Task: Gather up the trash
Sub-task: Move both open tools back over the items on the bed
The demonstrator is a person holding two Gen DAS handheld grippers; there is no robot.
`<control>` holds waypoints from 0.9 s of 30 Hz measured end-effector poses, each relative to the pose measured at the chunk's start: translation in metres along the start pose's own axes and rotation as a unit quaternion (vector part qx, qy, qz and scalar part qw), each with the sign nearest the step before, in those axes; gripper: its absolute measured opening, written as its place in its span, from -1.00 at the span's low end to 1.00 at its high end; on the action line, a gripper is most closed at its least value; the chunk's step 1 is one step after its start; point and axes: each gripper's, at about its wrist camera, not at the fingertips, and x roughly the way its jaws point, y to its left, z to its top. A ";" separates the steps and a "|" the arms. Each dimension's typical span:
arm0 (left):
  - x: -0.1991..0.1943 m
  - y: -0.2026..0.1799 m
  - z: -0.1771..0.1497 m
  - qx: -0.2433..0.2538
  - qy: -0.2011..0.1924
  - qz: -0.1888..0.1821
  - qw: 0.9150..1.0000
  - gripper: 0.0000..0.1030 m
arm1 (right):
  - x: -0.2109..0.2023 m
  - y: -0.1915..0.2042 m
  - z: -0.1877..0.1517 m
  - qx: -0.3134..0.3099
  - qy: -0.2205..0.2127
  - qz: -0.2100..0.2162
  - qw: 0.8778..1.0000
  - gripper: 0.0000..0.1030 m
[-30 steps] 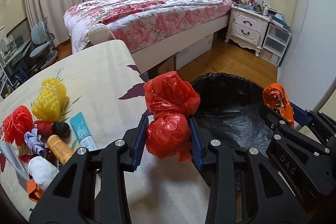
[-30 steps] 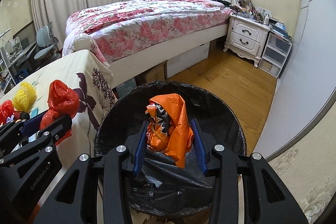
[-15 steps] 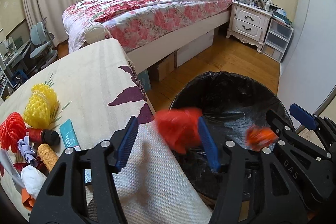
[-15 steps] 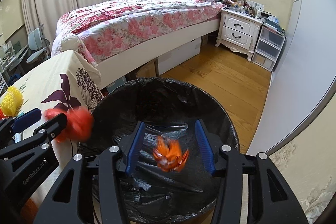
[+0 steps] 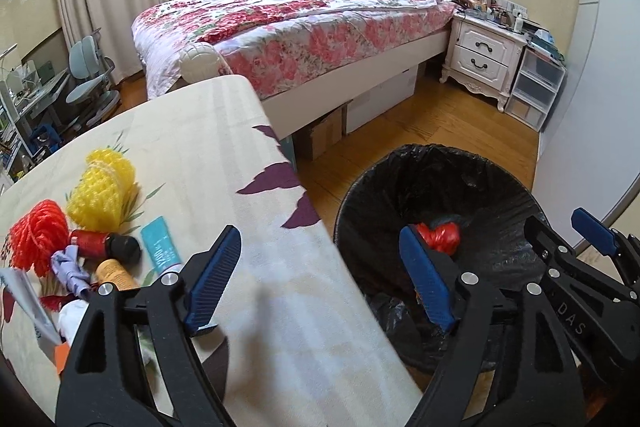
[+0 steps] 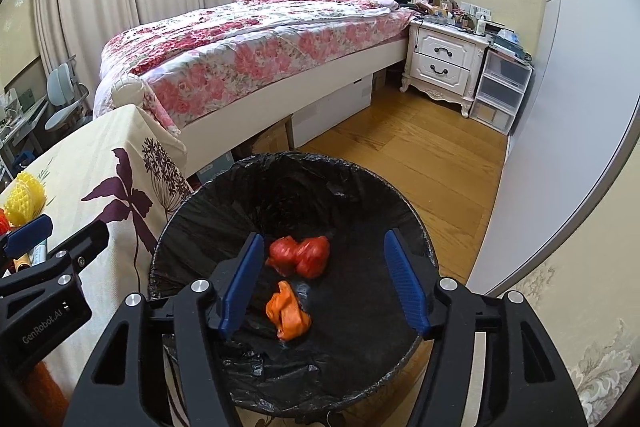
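Observation:
A bin lined with a black bag (image 6: 360,187) stands on the floor beside the table; it also shows in the left wrist view (image 5: 500,183). A red plastic bag (image 6: 300,255) and an orange bag (image 6: 288,315) lie at its bottom. The red bag shows partly in the left wrist view (image 5: 440,237). My right gripper (image 6: 324,287) is open and empty above the bin. My left gripper (image 5: 320,279) is open and empty, straddling the table edge next to the bin.
The cloth-covered table (image 5: 224,147) holds yellow foam net (image 5: 104,191), red net (image 5: 38,239), a red bottle (image 5: 100,243), a teal tube (image 5: 160,247), an orange bottle (image 5: 116,273) and crumpled scraps at its left. A bed (image 5: 300,15) and nightstand (image 5: 480,55) stand behind.
Both grippers opened. The red bag fell from the left gripper and the orange bag from the right gripper into the bin, where they now lie.

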 end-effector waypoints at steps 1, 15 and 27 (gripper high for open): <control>-0.003 0.004 -0.002 -0.003 0.001 0.004 1.000 0.54 | -0.002 0.001 0.000 0.001 0.000 0.002 1.000 0.20; -0.045 0.067 -0.026 -0.053 -0.001 0.046 0.998 0.54 | -0.029 0.045 -0.012 -0.026 -0.002 0.042 0.999 0.22; -0.083 0.130 -0.056 -0.099 -0.008 0.089 0.991 0.54 | -0.052 0.094 -0.023 -0.071 -0.007 0.085 0.994 0.22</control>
